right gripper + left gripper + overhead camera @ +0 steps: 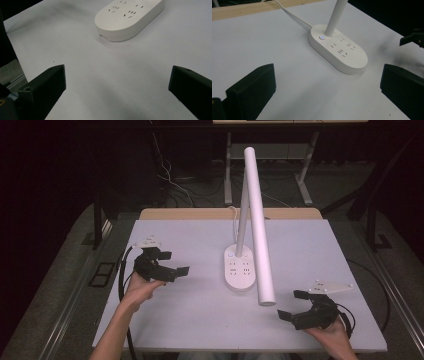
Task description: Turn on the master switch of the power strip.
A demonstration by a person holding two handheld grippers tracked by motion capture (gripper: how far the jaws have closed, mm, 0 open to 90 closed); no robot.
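White desk lamp with socket base, mid-counter. Left claw beside lamp, wide, empty. Right claw near lamp, wide, empty.

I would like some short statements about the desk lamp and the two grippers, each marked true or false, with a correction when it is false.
1. The lamp base has power sockets on its top. True.
2. The left gripper is shut on the lamp's stem. False: its jaws are wide open and it holds nothing, off to the left of the base.
3. A white cable leaves the base toward the far edge of the table. True.
4. The right gripper rests on top of the base. False: it is open, near the table's front right corner, apart from the lamp.
5. The lamp's long white head lies flat on the table. False: it slopes down toward the person, above the table.
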